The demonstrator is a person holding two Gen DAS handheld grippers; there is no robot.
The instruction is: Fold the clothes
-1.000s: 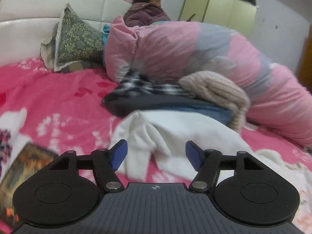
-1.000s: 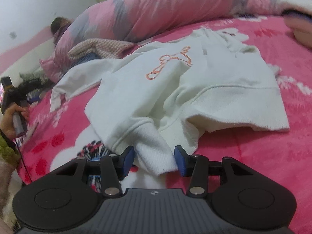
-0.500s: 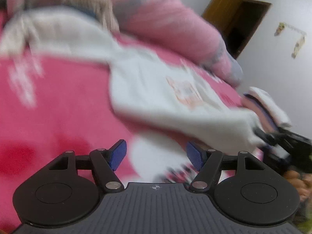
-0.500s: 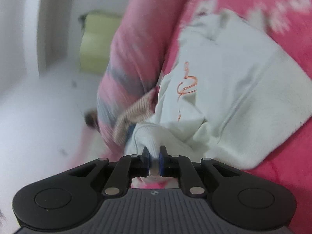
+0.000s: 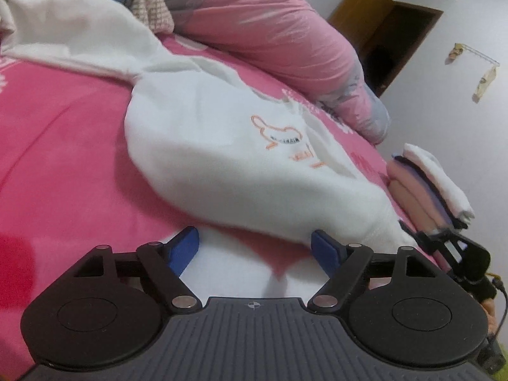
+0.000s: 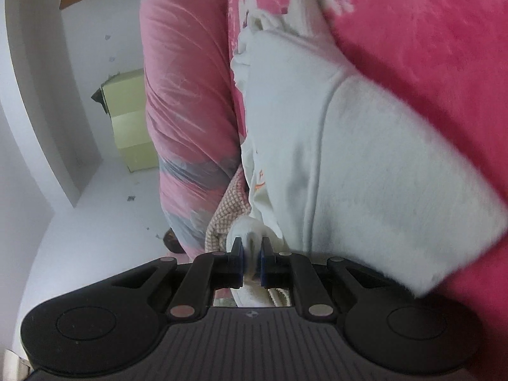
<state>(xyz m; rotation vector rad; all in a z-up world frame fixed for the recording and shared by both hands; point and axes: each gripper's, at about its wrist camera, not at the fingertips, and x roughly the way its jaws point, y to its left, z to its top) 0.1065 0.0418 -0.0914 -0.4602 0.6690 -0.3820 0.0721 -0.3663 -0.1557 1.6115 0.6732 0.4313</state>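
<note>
A white sweatshirt with an orange outline print lies across the pink bedspread. My left gripper is open just in front of its near edge, with nothing between the blue pads. In the left wrist view the right gripper shows at the far right, holding the sweatshirt's corner. In the right wrist view my right gripper is shut on a bunched fold of the white sweatshirt, which stretches away from it, lifted off the bed.
A rolled pink and grey quilt runs along the far side of the bed. A stack of folded clothes sits at the right edge. A beige knit garment lies at the back. A wooden doorway stands beyond.
My right gripper has shut on the sweatshirt's edge and lifted and turned with it. The left gripper has swung right from the clothes pile toward the sweatshirt, staying open.
</note>
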